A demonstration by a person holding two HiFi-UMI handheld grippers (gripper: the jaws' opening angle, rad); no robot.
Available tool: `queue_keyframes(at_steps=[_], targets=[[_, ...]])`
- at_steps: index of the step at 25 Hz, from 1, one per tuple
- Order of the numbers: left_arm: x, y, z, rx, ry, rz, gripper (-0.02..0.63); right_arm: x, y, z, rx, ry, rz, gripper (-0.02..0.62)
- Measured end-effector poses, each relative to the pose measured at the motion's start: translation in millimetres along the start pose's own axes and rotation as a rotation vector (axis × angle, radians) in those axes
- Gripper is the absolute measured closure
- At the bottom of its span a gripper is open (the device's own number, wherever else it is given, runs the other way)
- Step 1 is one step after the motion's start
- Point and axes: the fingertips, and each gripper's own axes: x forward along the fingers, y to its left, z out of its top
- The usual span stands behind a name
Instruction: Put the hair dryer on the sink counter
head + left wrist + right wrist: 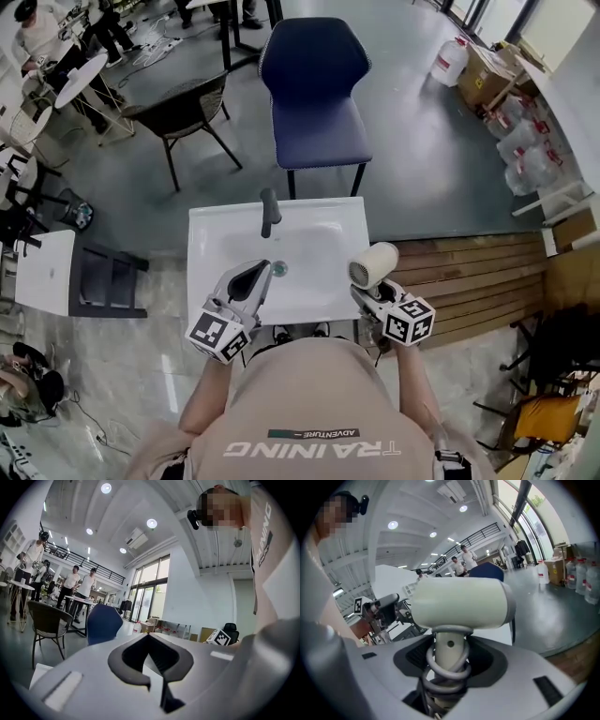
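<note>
the right gripper (449,660) is clenched on the handle of the hair dryer (459,604), whose cord is coiled round that handle, with the cream barrel just beyond its jaws. below that gripper lies the right rim of the white sink (211,225). the left gripper (149,637), off to its left over the basin, has its jaw tips together with nothing between them.

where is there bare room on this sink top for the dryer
Bare: the left rim of the white sink counter and its back corners beside the grey faucet. The right rim sits under the cream hair dryer in the right tool; the left tool crowds the front left.
</note>
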Motion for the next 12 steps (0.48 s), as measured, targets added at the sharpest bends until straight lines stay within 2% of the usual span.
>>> queue_keyframes(at_steps=[6, 12], targets=[[-17.8, 10.7, 0.2, -0.005, -0.016, 0.027, 0.599, 25.4, -42.1, -47.4, 0.079, 0.148, -0.132, 0.377], [-45.0, 25.4, -10.9, -0.026, 0.007, 0.073, 0.599, 58.6, -72.5, -83.3, 0.141, 0.276, -0.260, 0.377]])
